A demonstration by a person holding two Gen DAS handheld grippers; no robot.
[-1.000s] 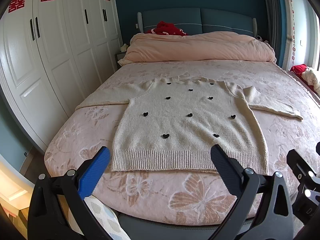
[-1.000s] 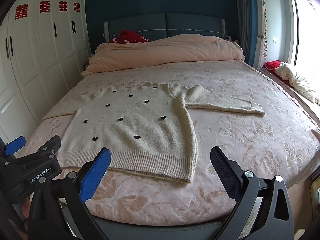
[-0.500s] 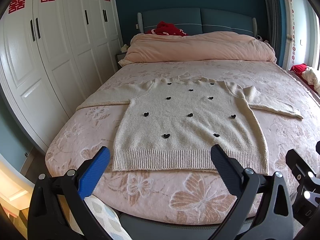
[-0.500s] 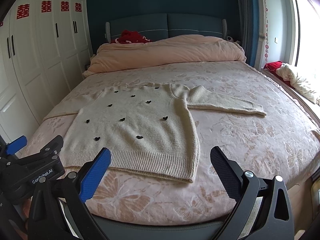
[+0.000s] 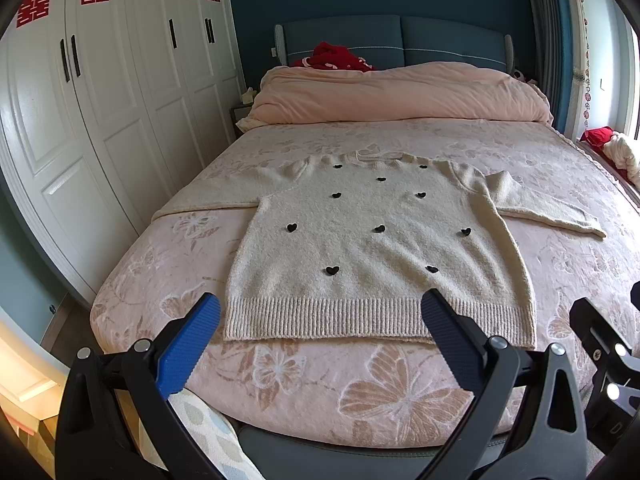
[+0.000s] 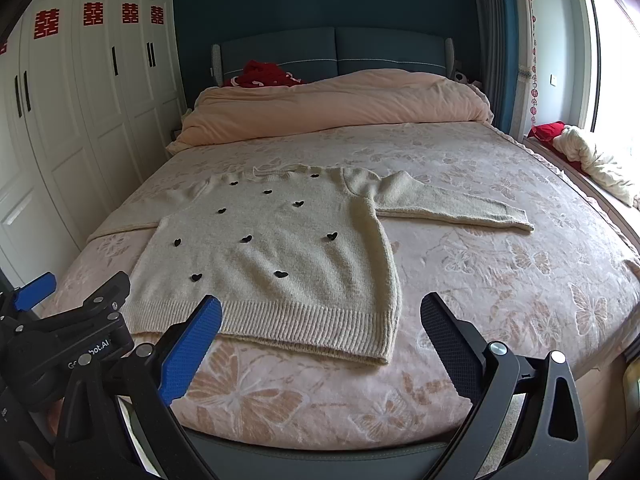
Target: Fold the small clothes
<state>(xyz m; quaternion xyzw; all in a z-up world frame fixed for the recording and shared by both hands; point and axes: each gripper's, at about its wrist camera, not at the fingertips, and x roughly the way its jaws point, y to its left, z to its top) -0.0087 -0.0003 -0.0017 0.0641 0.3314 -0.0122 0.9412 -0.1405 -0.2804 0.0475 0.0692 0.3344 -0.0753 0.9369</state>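
Note:
A cream knitted sweater (image 5: 372,248) with small black hearts lies flat on the pink bed, both sleeves spread out, ribbed hem toward me. In the right wrist view the same sweater (image 6: 272,256) sits left of centre, its right sleeve (image 6: 452,208) stretched across the bedspread. My left gripper (image 5: 320,316) hovers open just short of the hem, nothing between its fingers. My right gripper (image 6: 320,316) is open too, near the hem's right corner (image 6: 384,344), holding nothing. The left gripper's body (image 6: 68,344) shows at the lower left of the right wrist view.
The bed (image 5: 304,396) has a pink butterfly-patterned spread and a rolled pink duvet (image 5: 400,92) at the headboard. White wardrobe doors (image 5: 100,120) line the left wall. A pile of cloth (image 6: 596,160) lies on the window side at right.
Both views have shifted slightly; the right gripper has tipped up and edged a little nearer the hem. The sweater has not moved and both grippers stay open.

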